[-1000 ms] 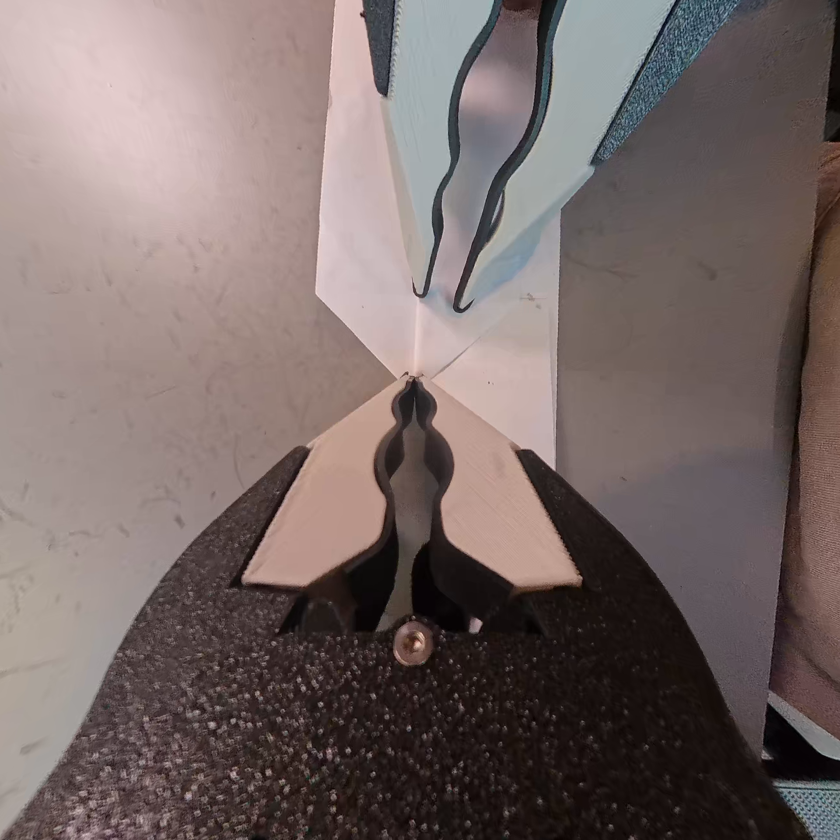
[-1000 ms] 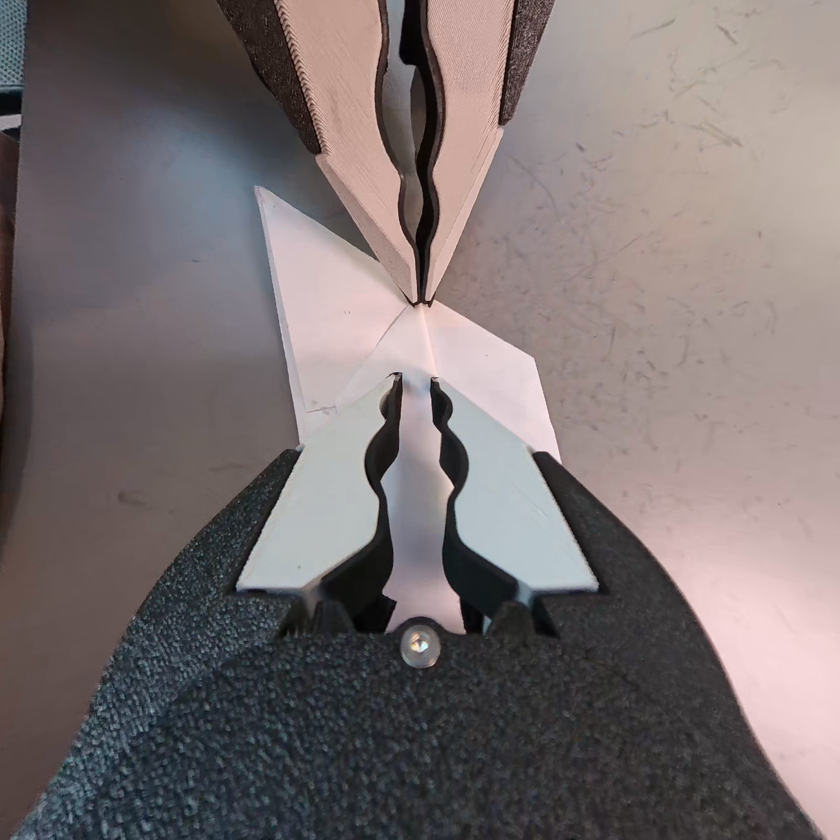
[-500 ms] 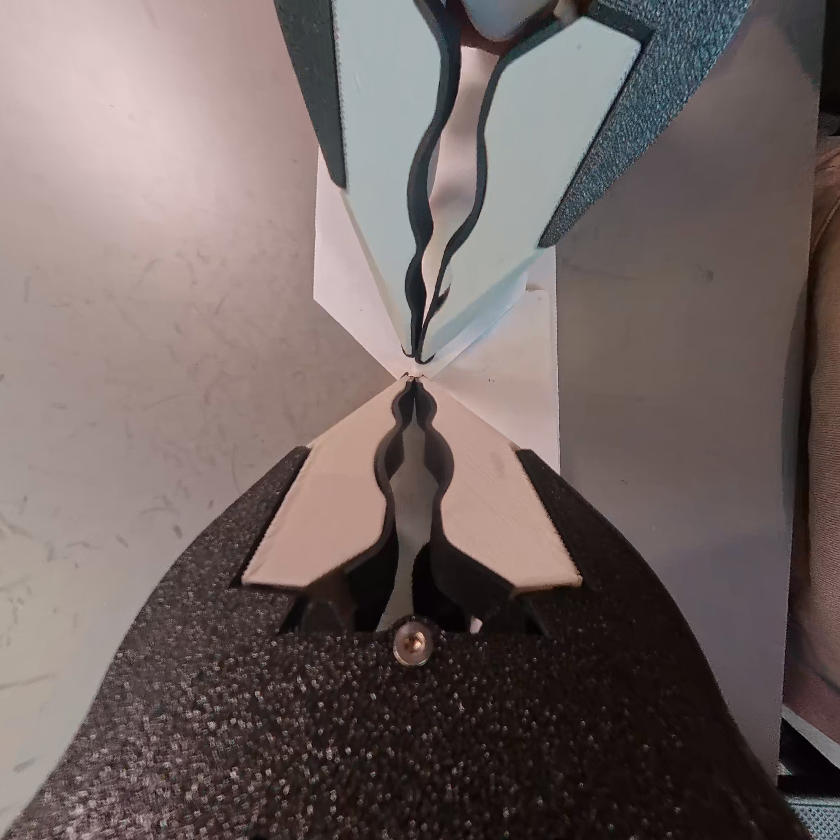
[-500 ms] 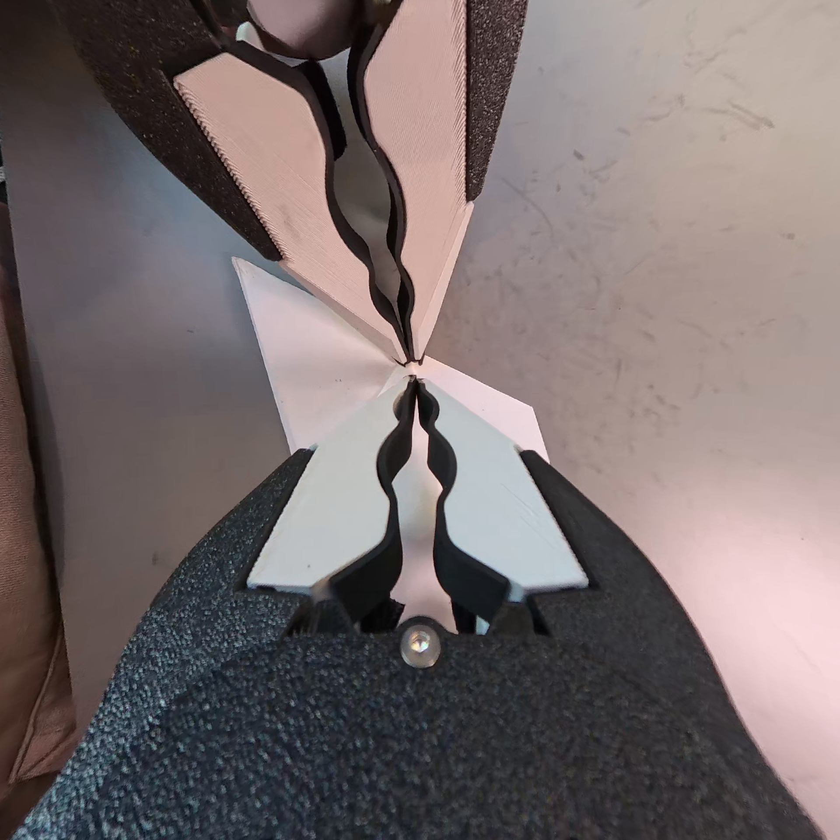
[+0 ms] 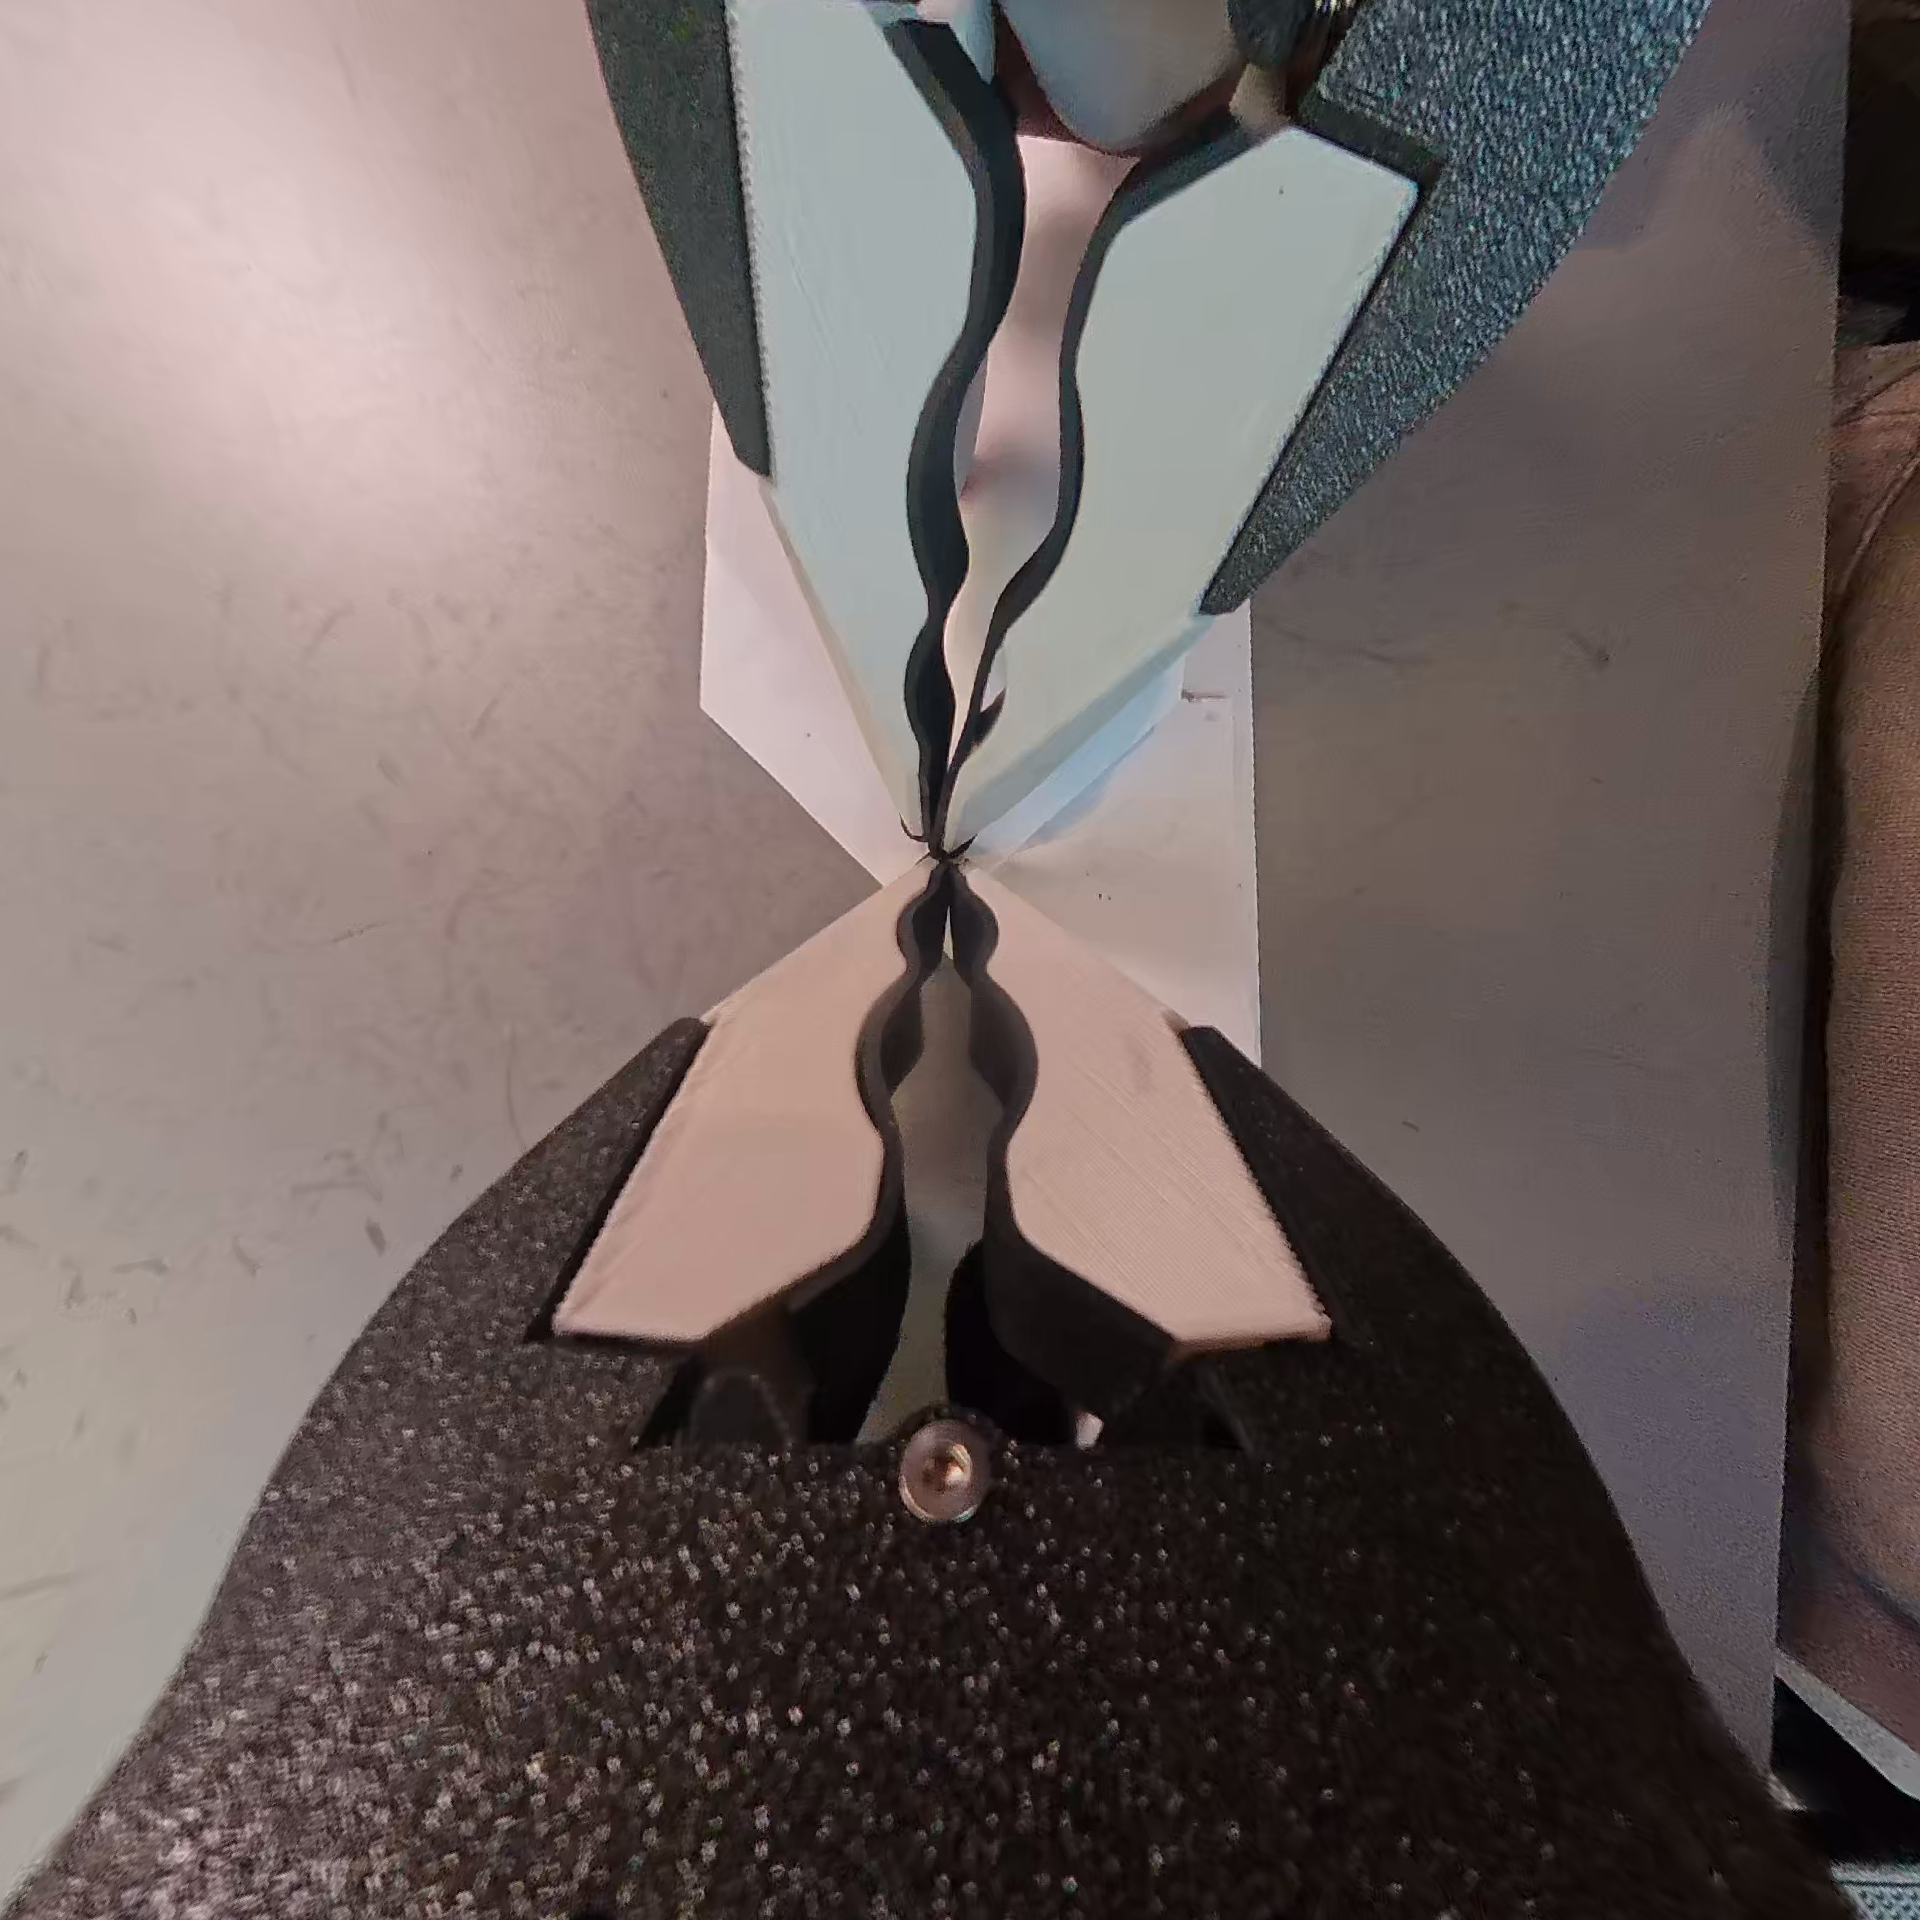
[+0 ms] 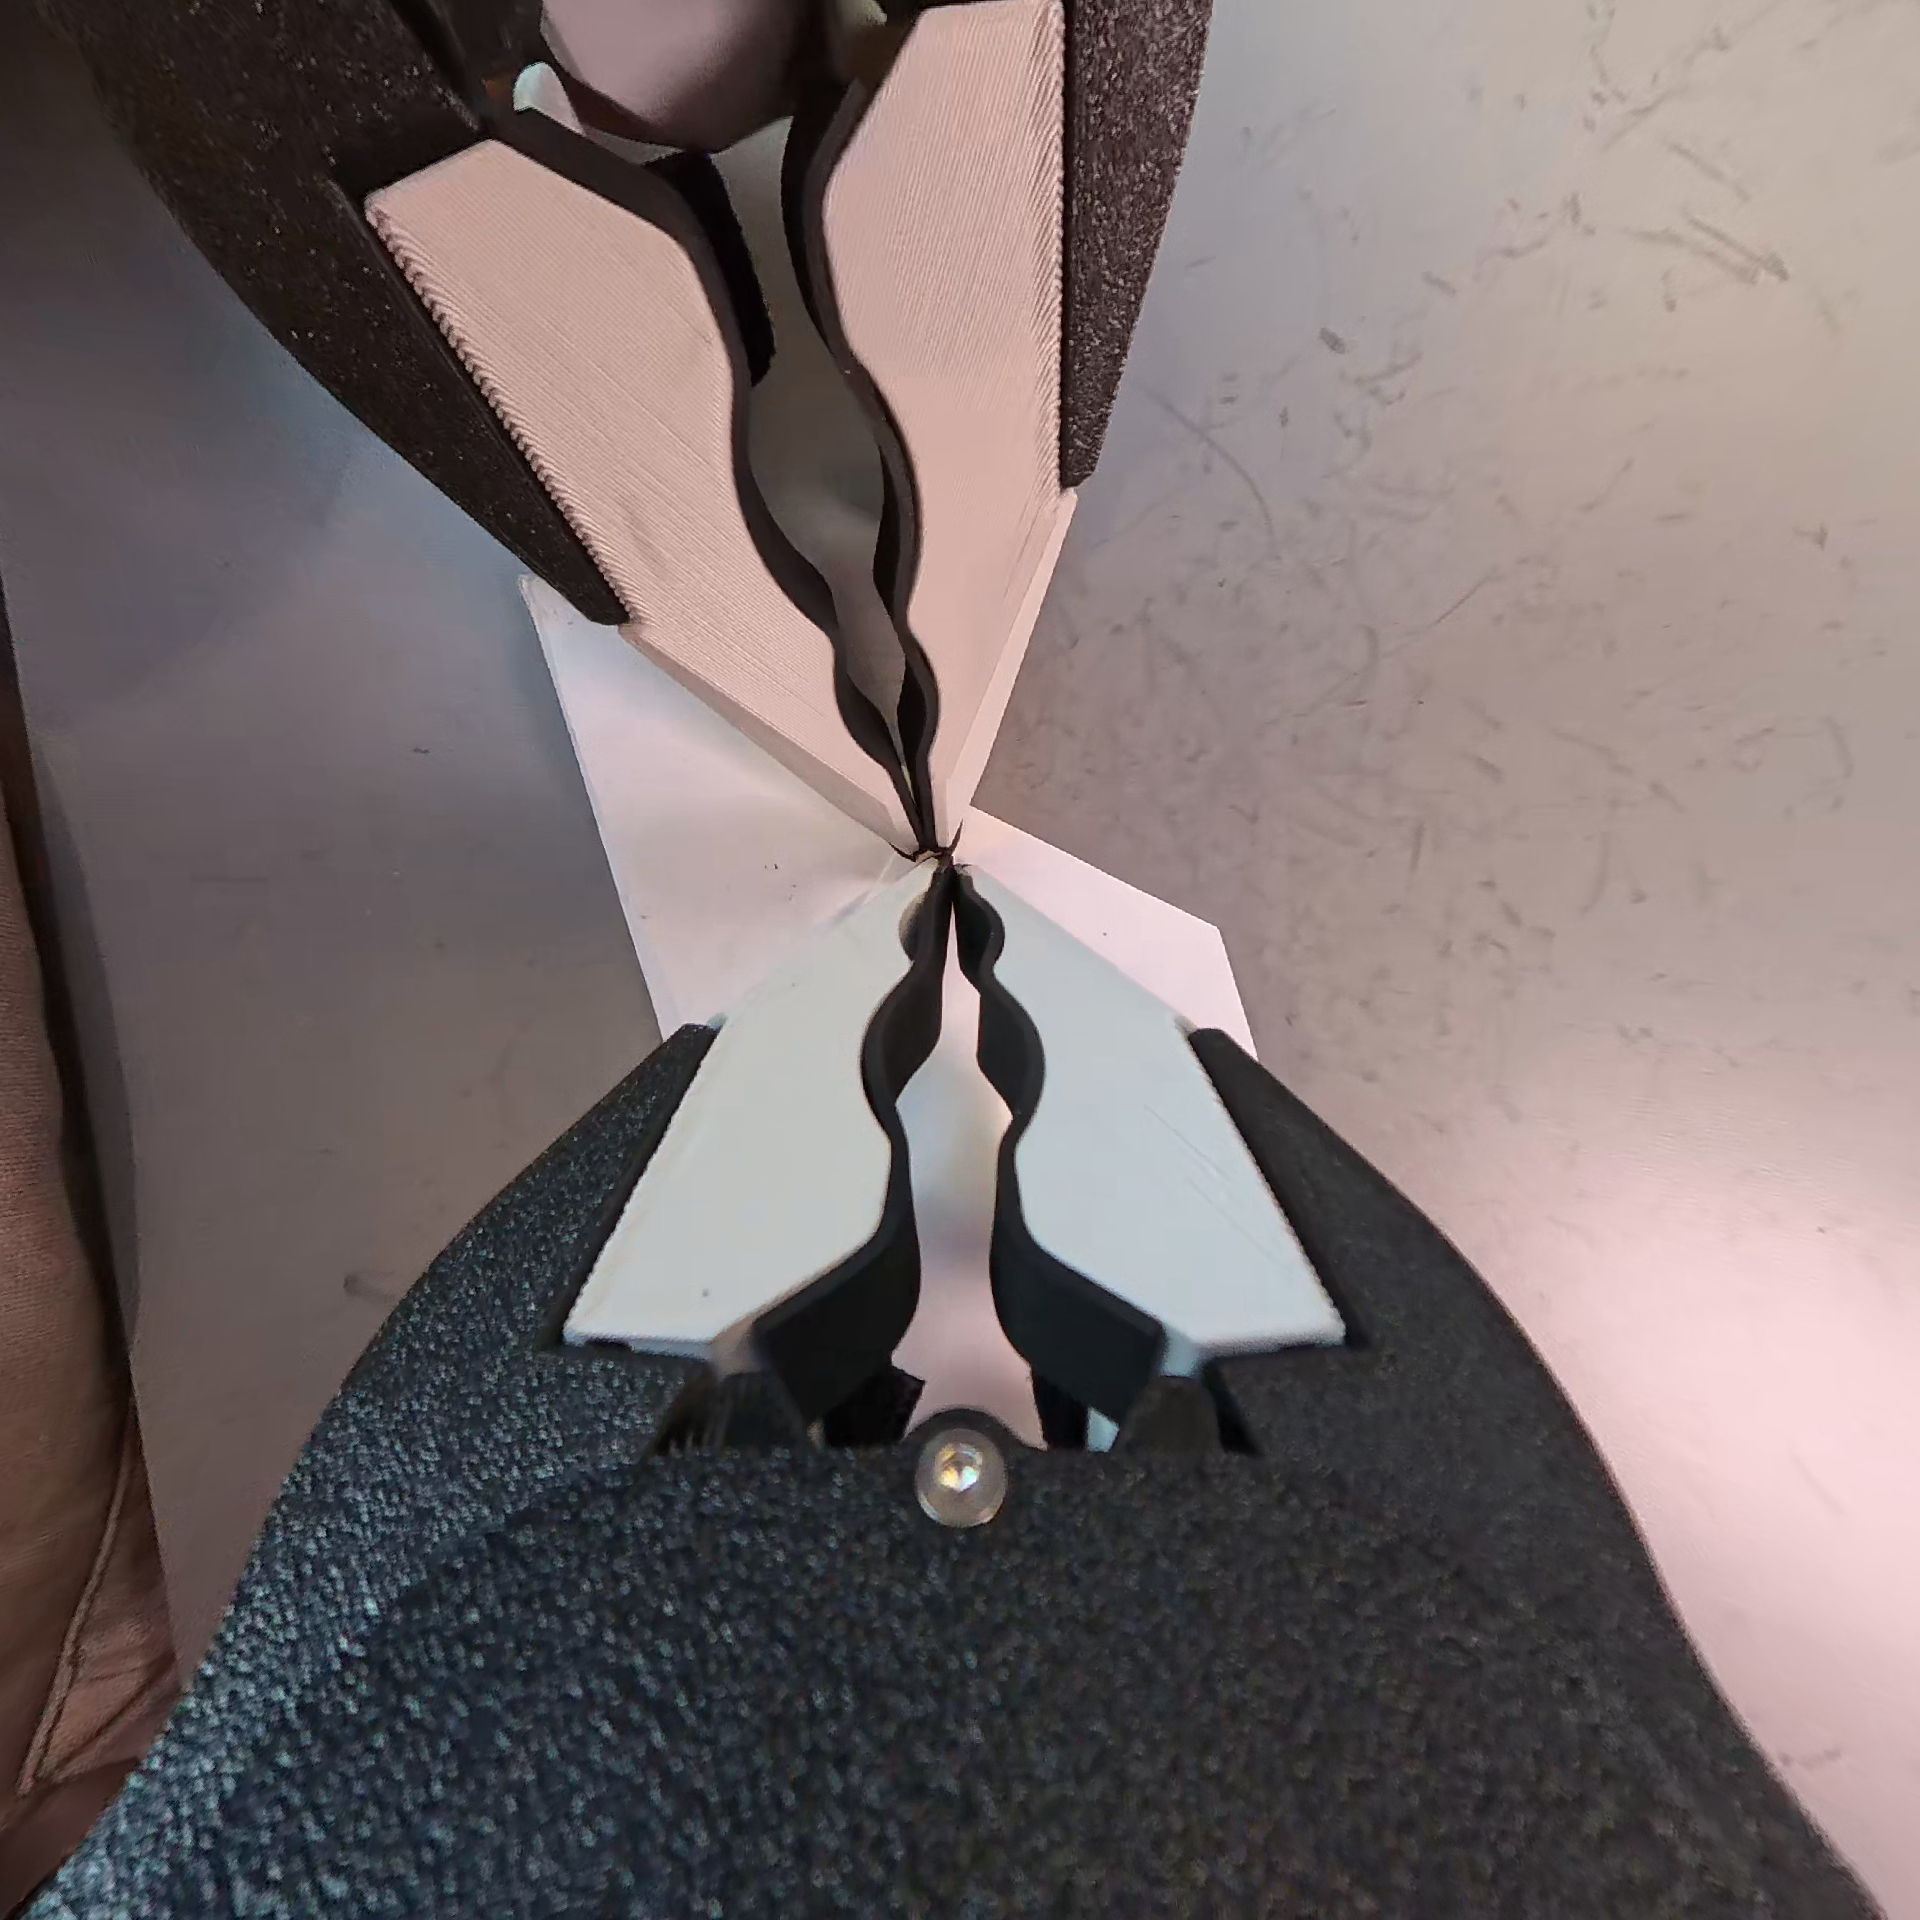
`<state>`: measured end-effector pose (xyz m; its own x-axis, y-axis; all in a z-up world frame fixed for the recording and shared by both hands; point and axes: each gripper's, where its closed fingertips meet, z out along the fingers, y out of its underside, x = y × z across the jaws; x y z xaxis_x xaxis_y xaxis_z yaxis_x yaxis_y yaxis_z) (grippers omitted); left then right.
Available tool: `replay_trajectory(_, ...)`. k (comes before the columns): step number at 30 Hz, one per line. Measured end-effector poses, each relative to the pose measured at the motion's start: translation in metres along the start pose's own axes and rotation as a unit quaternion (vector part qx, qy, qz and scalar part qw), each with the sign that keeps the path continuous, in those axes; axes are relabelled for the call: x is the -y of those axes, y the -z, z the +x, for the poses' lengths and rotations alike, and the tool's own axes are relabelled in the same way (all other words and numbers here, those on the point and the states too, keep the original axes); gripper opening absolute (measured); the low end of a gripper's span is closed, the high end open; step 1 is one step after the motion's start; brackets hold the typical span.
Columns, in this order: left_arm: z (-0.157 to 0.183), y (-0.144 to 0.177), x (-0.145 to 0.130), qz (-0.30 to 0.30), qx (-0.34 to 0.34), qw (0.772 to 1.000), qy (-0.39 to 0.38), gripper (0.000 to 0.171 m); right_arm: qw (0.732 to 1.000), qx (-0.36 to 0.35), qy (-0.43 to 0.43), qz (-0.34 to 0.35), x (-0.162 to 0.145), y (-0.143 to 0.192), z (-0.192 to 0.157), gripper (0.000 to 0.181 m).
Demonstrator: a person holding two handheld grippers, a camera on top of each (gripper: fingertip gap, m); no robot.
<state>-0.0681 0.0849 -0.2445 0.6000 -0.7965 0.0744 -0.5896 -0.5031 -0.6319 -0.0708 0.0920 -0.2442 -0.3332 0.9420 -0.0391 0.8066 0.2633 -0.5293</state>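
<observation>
A folded white sheet of paper (image 5: 1143,914) lies flat on a scuffed pale table (image 5: 312,727), with slanted fold edges that narrow to a point at its crease. My left gripper (image 5: 948,883), with beige fingers, is shut and its tips touch the paper at that point. My right gripper (image 5: 940,831), with pale blue-white fingers, comes in from the opposite side, shut, tip to tip with the left. The right wrist view shows the same meeting: right gripper (image 6: 951,883), left gripper (image 6: 925,831), paper (image 6: 707,831). I cannot tell whether either one pinches the crease.
The table's edge runs close beside the paper, at the right in the left wrist view. Brown fabric (image 5: 1860,935) lies past that edge and shows at the left in the right wrist view (image 6: 52,1143). The far side is bare scratched tabletop (image 6: 1455,727). The tips of both grippers are at nearly the same place.
My right gripper has closed from slightly open and slid forward along the paper until its tips meet the left gripper's. The left gripper has stayed shut and in place.
</observation>
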Motion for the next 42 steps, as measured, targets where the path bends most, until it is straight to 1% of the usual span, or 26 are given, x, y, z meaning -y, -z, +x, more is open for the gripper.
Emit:
replay_trajectory(4,0.000,0.000,0.000,-0.017,-0.025,0.998,0.052,0.000,1.000,0.006,-0.005,-0.002,-0.001,0.001,0.000,0.000)
replay_trajectory(7,0.000,0.000,-0.001,-0.032,-0.032,0.997,0.058,0.000,0.999,0.021,-0.022,-0.009,-0.005,0.004,0.001,0.000)
replay_trajectory(10,0.000,0.001,-0.001,-0.025,-0.046,0.996,0.068,0.000,0.999,0.027,-0.032,-0.017,-0.011,0.008,0.003,0.000)
replay_trajectory(16,0.000,0.001,-0.001,-0.022,-0.046,0.996,0.075,0.000,0.999,0.023,-0.027,-0.014,-0.016,0.010,0.005,0.000)
replay_trajectory(21,0.000,0.001,-0.001,-0.021,-0.042,0.996,0.077,0.000,0.999,0.018,-0.015,-0.040,-0.025,0.015,0.007,0.000)
replay_trajectory(24,0.000,0.001,-0.001,-0.021,-0.039,0.996,0.075,0.000,0.999,0.019,-0.015,-0.042,-0.028,0.017,0.007,0.000)
replay_trajectory(31,0.000,0.001,-0.001,-0.018,-0.030,0.997,0.073,0.000,0.997,0.048,-0.025,-0.049,-0.031,0.020,0.003,0.000)
replay_trajectory(35,0.000,0.001,-0.001,-0.014,-0.025,0.997,0.070,0.000,0.995,0.069,-0.048,-0.049,-0.033,0.030,0.006,0.000)
replay_trajectory(39,0.000,0.001,-0.002,-0.014,-0.018,0.997,0.068,0.000,0.995,0.068,-0.028,-0.064,-0.047,0.039,0.004,0.000)
replay_trajectory(42,0.000,0.001,-0.002,-0.012,-0.017,0.997,0.072,0.000,0.997,0.033,0.026,-0.061,-0.051,0.041,-0.001,0.001)
